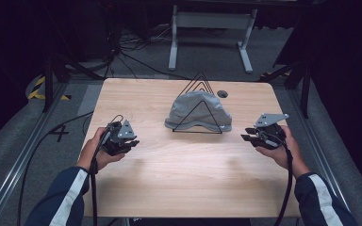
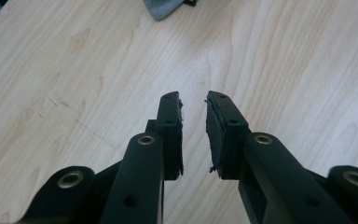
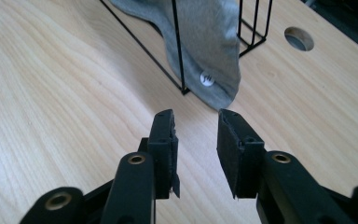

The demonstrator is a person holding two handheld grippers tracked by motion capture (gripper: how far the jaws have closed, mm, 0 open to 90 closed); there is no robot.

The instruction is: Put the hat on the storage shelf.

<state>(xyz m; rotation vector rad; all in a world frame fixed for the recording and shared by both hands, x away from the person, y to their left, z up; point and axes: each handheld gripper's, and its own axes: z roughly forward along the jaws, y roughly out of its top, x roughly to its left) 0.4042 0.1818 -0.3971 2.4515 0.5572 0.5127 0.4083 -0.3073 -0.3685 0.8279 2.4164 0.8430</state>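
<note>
A grey cloth (image 1: 198, 111) is draped over a black wire triangular rack (image 1: 199, 81) at the middle back of the light wooden table (image 1: 184, 165). In the right gripper view the cloth (image 3: 205, 42) hangs down beside the rack's thin bars (image 3: 177, 51), and a small round white tag (image 3: 207, 78) sits near its lower edge. My left gripper (image 1: 133, 142) hovers left of the rack, and its jaws stand a little apart over bare wood (image 2: 194, 100). My right gripper (image 1: 246, 137) is to the right of the cloth, jaws slightly apart with nothing between them (image 3: 196, 119).
A round hole (image 1: 222, 93) pierces the table behind the rack, also visible as the hole (image 3: 299, 38) in the right gripper view. A white frame stand (image 1: 211, 28) and cables lie on the floor beyond the table. Black cables trail from both grippers toward the near edge.
</note>
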